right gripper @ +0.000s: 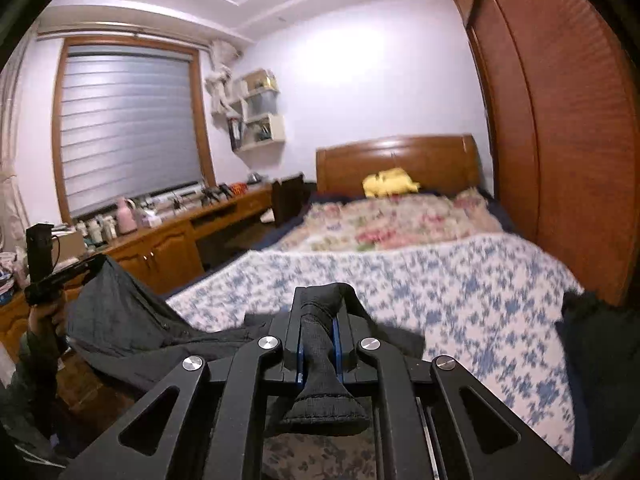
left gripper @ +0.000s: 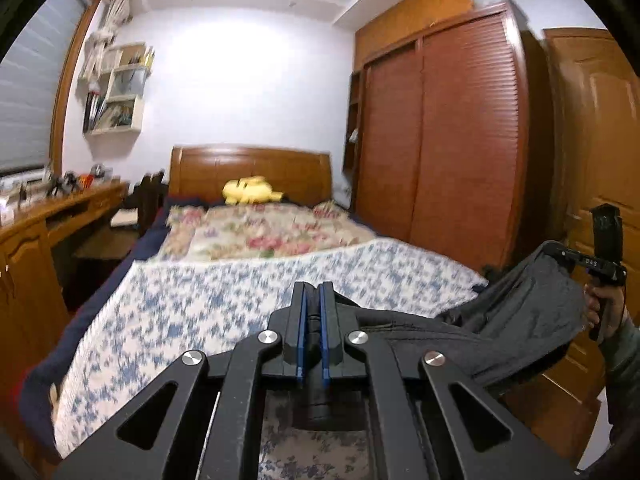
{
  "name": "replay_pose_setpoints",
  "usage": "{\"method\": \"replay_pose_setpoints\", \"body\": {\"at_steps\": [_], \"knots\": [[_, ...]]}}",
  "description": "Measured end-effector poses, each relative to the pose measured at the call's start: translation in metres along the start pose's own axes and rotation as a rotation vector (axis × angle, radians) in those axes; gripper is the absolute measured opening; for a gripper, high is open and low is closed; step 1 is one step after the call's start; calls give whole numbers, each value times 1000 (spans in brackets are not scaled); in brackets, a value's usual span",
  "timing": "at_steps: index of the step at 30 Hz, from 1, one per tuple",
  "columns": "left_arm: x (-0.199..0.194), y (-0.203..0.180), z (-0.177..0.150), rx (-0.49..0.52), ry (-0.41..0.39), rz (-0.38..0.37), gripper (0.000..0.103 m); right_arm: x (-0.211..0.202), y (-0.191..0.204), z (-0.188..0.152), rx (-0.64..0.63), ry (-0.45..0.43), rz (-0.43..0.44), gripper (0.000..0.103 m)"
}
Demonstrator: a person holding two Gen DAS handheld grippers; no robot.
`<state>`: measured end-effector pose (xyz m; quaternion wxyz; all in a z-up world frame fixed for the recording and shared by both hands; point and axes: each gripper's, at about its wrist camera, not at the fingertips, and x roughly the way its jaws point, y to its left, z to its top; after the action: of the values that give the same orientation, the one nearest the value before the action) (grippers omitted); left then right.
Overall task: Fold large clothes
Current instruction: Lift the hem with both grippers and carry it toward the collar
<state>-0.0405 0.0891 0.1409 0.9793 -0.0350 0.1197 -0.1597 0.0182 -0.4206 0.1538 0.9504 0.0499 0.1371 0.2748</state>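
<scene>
A large dark grey garment (left gripper: pixel 520 320) hangs stretched between my two grippers above the foot of the bed (left gripper: pixel 200 300). My left gripper (left gripper: pixel 313 292) is shut on a bunched edge of it. My right gripper (right gripper: pixel 322 296) is shut on another bunched edge, and the cloth sticks out behind the jaws. The garment (right gripper: pixel 120 312) sags toward the left in the right wrist view. The right gripper shows at the far right of the left wrist view (left gripper: pixel 560 250), and the left gripper at the far left of the right wrist view (right gripper: pixel 96 264).
The bed has a blue-and-white floral cover (right gripper: pixel 440 288), a pink floral quilt (right gripper: pixel 392 224) and a yellow plush toy (left gripper: pixel 250 191) by the headboard. A wooden wardrobe (left gripper: pixel 448 140) stands right of the bed, a cluttered wooden desk (right gripper: pixel 168 236) left. Another dark cloth (right gripper: pixel 592 344) lies at the bed's right corner.
</scene>
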Motion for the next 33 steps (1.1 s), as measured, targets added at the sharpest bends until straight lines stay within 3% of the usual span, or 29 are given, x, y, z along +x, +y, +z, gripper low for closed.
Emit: {"method": "replay_pose_setpoints", "body": {"at_steps": [3, 6, 12, 18, 23, 25, 33], "knots": [[-5, -5, 9, 11, -44, -13, 6, -16, 1, 2, -26, -13, -33, 10], [17, -4, 6, 11, -20, -11, 6, -4, -6, -4, -19, 27, -56, 10], [79, 19, -16, -50, 64, 40, 6, 57, -18, -19, 14, 142, -125, 11], [153, 49, -46, -94, 142, 115, 6, 144, -41, -43, 18, 231, -176, 12], [202, 63, -70, -122, 195, 119, 6, 192, -59, -50, 26, 282, -213, 12], [215, 67, -78, -128, 215, 106, 6, 211, -56, -35, 39, 293, -213, 12], [256, 82, -99, -129, 246, 120, 6, 269, -56, -41, 22, 355, -246, 13]]}}
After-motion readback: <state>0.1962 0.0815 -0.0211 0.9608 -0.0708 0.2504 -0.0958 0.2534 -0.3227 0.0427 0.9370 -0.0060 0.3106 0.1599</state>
